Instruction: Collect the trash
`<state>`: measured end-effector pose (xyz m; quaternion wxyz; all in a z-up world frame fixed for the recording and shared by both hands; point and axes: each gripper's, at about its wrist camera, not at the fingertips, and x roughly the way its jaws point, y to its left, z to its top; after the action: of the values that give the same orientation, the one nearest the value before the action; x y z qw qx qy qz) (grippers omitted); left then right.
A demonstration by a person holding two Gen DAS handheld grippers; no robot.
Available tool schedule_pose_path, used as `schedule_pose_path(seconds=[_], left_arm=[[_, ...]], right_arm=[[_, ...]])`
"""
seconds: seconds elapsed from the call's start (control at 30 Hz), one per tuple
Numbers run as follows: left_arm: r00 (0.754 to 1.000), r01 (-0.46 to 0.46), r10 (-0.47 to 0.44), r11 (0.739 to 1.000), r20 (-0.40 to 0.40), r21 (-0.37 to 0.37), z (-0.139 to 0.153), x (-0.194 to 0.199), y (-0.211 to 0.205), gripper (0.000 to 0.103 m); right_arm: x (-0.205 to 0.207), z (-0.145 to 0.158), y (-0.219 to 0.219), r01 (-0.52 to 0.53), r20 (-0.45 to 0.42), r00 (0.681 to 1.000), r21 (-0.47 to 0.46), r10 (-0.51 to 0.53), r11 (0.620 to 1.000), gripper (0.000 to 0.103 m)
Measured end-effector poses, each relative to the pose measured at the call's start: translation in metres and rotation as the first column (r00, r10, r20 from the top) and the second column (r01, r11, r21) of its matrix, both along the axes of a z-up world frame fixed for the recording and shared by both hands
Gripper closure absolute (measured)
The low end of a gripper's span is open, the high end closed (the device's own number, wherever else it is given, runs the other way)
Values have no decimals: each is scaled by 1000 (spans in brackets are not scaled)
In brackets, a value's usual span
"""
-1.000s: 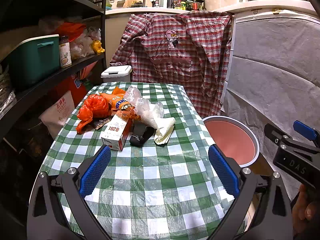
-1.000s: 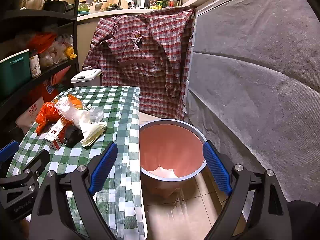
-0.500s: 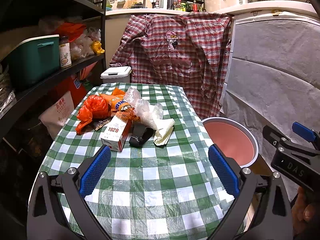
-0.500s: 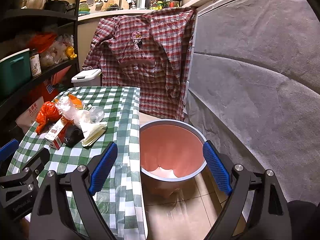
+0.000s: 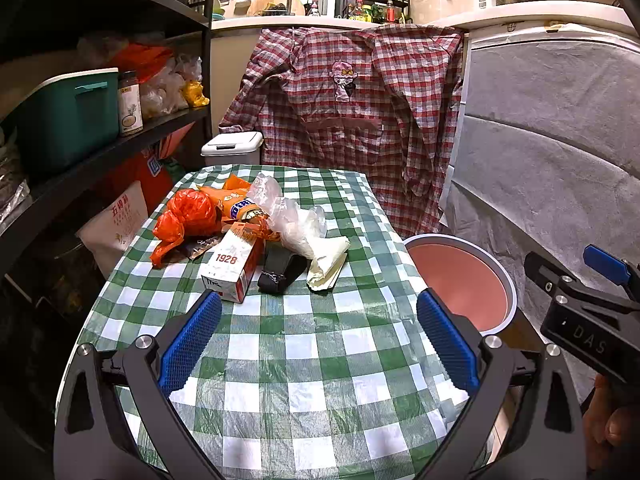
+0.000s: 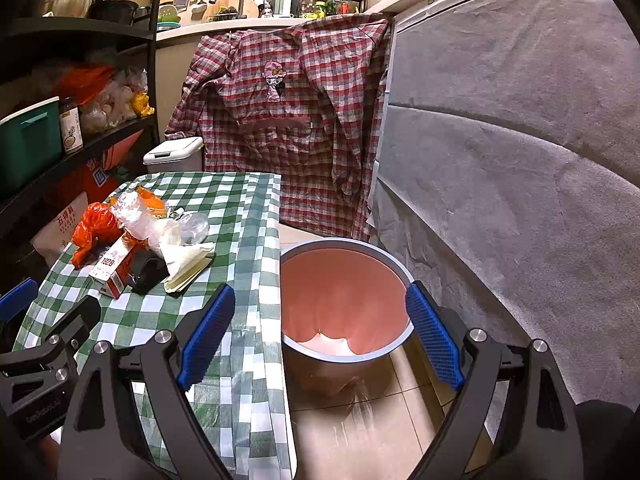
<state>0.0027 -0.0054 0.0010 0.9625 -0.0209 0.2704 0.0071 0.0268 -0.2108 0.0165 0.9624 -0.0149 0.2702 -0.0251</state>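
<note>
A pile of trash lies on the green checked table [image 5: 304, 352]: an orange plastic bag [image 5: 186, 218], a white and red carton marked 1928 [image 5: 231, 266], a black object [image 5: 280, 270], clear plastic wrap [image 5: 294, 222] and a cream paper wrapper [image 5: 328, 262]. The pile also shows in the right wrist view [image 6: 140, 248]. A round bin with a pink liner [image 6: 344, 300] stands on the floor right of the table. My left gripper [image 5: 318, 332] is open and empty, short of the pile. My right gripper [image 6: 318, 332] is open and empty above the bin's near rim.
A dark shelf unit [image 5: 100, 80] with a teal box [image 5: 64, 116] runs along the left. A plaid shirt [image 5: 352, 112] hangs behind the table. A white lidded bin [image 5: 232, 148] stands at the far left corner. A grey covered surface [image 6: 520, 160] rises on the right.
My left gripper has drifted slightly, so the trash pile sits a touch nearer the frame's centre. The right gripper has hardly moved. Both jaws stay open.
</note>
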Motion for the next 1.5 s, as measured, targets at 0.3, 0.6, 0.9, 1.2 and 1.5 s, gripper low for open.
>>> schedule_pose_path(seconds=[0.3,0.6,0.9,1.2,1.5], left_arm=[[1000,-1,1,1000,0,-2,0,0,0,9],[1000,-10,10,1000,19,11,5,3,-7,13],[994,-72,72,997,83,-11,17,17,17,40],[988,-145,146,989,47,-13,11,43,39,48],[984,-180,180,983,16,-27,5,64,47,48]], right_arm=[[0,0,0,1,-2,1000,4,-1,1000,18],[0,3,0,-2,30,1000,33,1,999,26],[15,26,43,-123,76,990,68,117,990,48],[61,36,69,-192,60,981,138,185,972,58],[112,27,90,-259,43,966,158,256,953,66]])
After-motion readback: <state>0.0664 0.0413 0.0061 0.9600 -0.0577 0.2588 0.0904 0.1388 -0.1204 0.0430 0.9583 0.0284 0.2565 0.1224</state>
